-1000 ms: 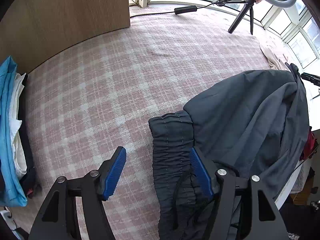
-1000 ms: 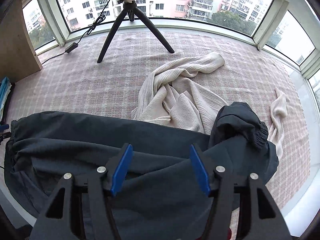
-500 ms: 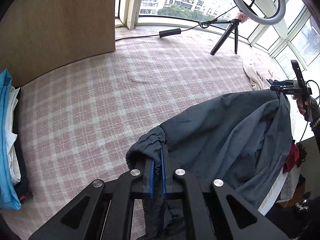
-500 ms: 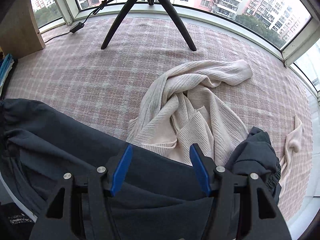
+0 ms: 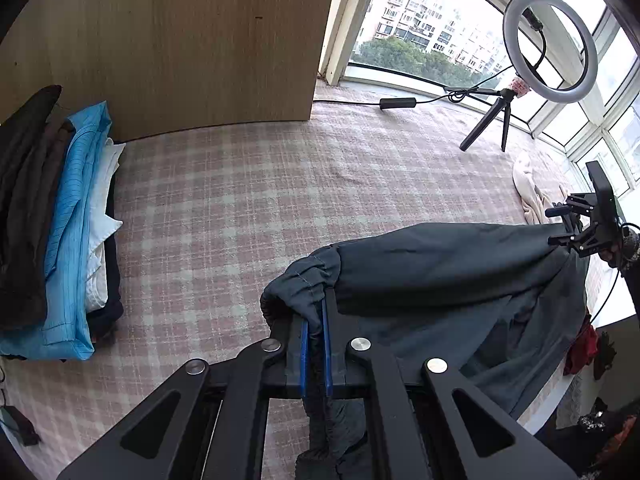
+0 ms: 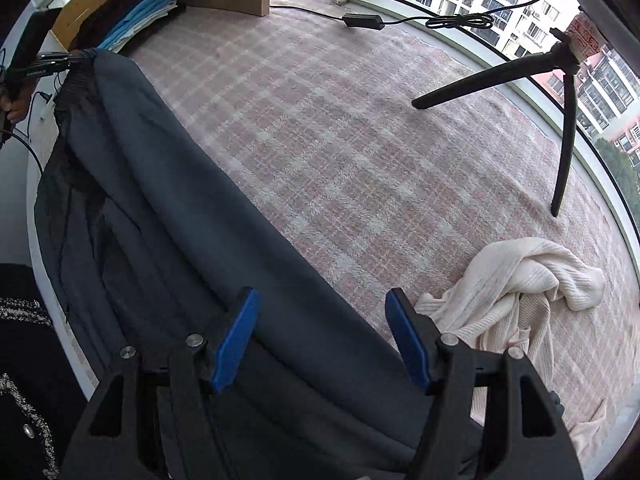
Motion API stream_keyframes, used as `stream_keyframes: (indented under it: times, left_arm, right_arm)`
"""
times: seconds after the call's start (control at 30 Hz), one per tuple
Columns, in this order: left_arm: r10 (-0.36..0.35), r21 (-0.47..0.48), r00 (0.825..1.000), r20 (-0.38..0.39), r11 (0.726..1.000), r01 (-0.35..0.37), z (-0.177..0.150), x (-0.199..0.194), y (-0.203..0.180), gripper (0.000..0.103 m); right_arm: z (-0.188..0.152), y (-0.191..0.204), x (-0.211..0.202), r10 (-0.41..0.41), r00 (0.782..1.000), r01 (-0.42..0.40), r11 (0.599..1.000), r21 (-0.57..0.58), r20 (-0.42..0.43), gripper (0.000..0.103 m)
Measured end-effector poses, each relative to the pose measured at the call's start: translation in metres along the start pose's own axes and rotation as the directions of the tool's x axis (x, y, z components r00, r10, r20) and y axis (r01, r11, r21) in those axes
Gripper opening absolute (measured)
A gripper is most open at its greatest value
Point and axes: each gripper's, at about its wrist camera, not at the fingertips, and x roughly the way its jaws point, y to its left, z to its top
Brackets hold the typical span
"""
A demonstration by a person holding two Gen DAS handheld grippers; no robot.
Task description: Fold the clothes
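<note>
Dark grey trousers with gathered elastic waistband [image 5: 436, 256] hang clenched in the left gripper [image 5: 315, 322], while the right gripper [image 6: 322, 334] is opening astride their leg.

1. A ring light [image 5: 550, 46] stands on a small black tripod [image 5: 490, 122] near the windows [image 5: 420, 40].
2. A black cable with an inline box [image 5: 398, 103] lies across the pink checked cover [image 5: 240, 208].
3. A wooden panel [image 5: 180, 48] stands upright at the cover's far edge.
</note>
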Motion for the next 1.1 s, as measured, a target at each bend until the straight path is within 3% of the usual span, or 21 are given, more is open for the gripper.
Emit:
stream_keyframes:
  times: [0.1,0.17,0.2,0.23,0.27,0.37,0.43,0.53,0.63,0.73,0.8,0.87,0.9,0.97,1.0,1.03,1.1]
  left_arm:
    - [0.027,-0.005,1.000,0.009,1.000,-0.027,0.000,-0.010,0.002,0.005]
    - [0.055,-0.005,0.998,0.021,0.998,-0.055,-0.005,-0.019,0.001,0.005]
    - [0.059,-0.012,0.998,0.037,0.998,-0.059,-0.009,-0.026,0.002,0.005]
    - [0.060,-0.024,0.997,0.058,0.998,-0.059,-0.014,-0.035,0.003,0.005]
    - [0.062,-0.039,0.995,0.079,0.997,-0.059,-0.019,-0.044,0.005,0.005]
    - [0.095,-0.096,0.984,0.150,0.992,-0.081,-0.042,-0.080,0.017,0.005]
    - [0.116,-0.148,0.975,0.189,0.985,-0.089,-0.059,-0.109,0.033,0.005]
    - [0.162,-0.203,0.956,0.243,0.973,-0.114,-0.078,-0.155,0.056,0.005]
    - [0.230,-0.181,0.932,0.280,0.966,-0.184,-0.075,-0.190,0.071,0.005]
    - [0.281,-0.132,0.920,0.273,0.958,-0.253,-0.042,-0.189,0.081,0.005]
    - [0.266,-0.081,0.936,0.229,0.964,-0.254,-0.015,-0.162,0.086,0.006]
    - [0.279,-0.052,0.948,0.152,0.960,-0.274,0.011,-0.117,0.092,0.020]
    - [0.310,-0.035,0.945,0.101,0.951,-0.308,0.021,-0.090,0.094,0.022]
    - [0.411,0.006,0.911,0.014,0.912,-0.411,0.033,-0.047,0.099,0.023]
    - [0.430,0.006,0.903,-0.004,0.903,-0.430,0.034,-0.037,0.103,0.023]
    - [0.408,-0.019,0.913,0.000,0.913,-0.408,0.031,-0.039,0.107,0.023]
    - [0.342,-0.072,0.939,0.025,0.938,-0.339,0.016,-0.054,0.114,0.024]
  right_arm:
    - [-0.004,0.002,0.024,0.022,0.995,-0.025,0.999,-0.033,-0.101,0.065]
    - [-0.008,0.006,0.032,-0.015,0.992,0.008,0.998,-0.060,-0.126,0.063]
    - [-0.009,0.008,0.034,-0.042,0.991,0.032,0.997,-0.075,-0.130,0.054]
    - [-0.009,0.012,0.031,-0.061,0.990,0.050,0.995,-0.081,-0.129,0.018]
    - [-0.009,0.015,0.028,-0.080,0.989,0.069,0.994,-0.086,-0.127,0.003]
    - [0.003,0.032,-0.009,-0.101,0.995,0.100,0.993,-0.061,-0.022,0.003]
    - [0.018,0.048,-0.047,-0.132,0.987,0.136,0.989,-0.048,0.092,0.003]
    - [0.049,0.077,-0.103,-0.176,0.950,0.191,0.981,-0.036,0.257,0.003]
    - [0.090,0.108,-0.146,-0.227,0.893,0.256,0.966,-0.023,0.388,0.002]
    - [0.138,0.116,-0.155,-0.278,0.863,0.297,0.955,0.022,0.422,0.002]
    - [0.166,0.102,-0.136,-0.356,0.849,0.362,0.930,0.060,0.391,0.002]
    - [0.190,0.080,-0.102,-0.437,0.844,0.423,0.899,0.113,0.313,0.003]
    - [0.198,0.066,-0.075,-0.462,0.855,0.447,0.887,0.118,0.235,0.003]
    - [0.207,0.041,-0.023,-0.500,0.863,0.491,0.865,0.109,0.080,0.007]
    - [0.209,0.031,0.001,-0.513,0.859,0.510,0.855,0.097,0.005,0.011]
    - [0.206,0.025,0.017,-0.529,0.847,0.532,0.843,0.078,-0.055,0.022]
    - [0.194,0.024,0.022,-0.533,0.843,0.537,0.842,0.054,-0.069,0.026]
